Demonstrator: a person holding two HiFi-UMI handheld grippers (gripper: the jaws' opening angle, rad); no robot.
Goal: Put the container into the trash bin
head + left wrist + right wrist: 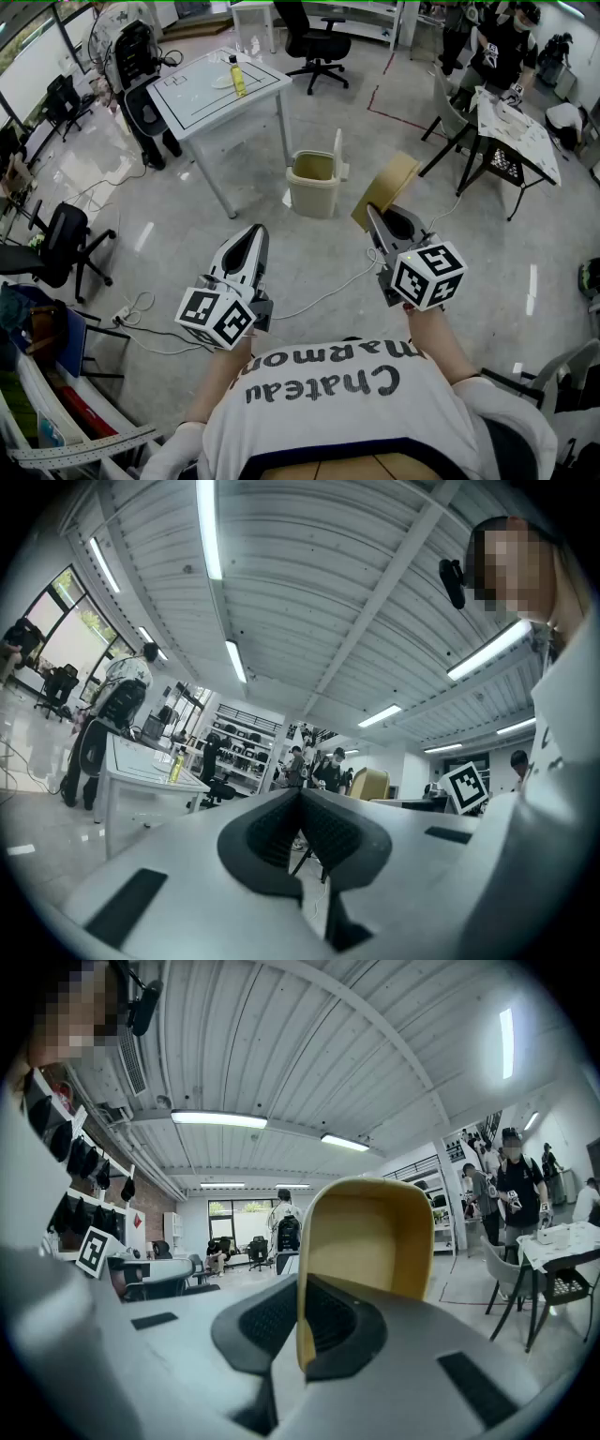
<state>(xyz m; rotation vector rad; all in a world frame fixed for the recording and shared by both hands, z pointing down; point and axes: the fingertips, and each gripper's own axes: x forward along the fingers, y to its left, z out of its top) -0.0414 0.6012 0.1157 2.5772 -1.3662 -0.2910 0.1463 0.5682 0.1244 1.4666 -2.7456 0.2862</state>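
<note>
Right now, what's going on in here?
A person holds a claw in each hand. The right claw is shut on the edge of a tan container, held up off the floor. The left claw is shut and empty. The open trash bin stands on the floor ahead, beside a white table; the container is not in it yet.

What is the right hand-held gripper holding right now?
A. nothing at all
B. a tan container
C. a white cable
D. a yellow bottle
B: the right hand-held gripper has its jaws clamped on the wall of the tan container, which stands up between them.
</note>
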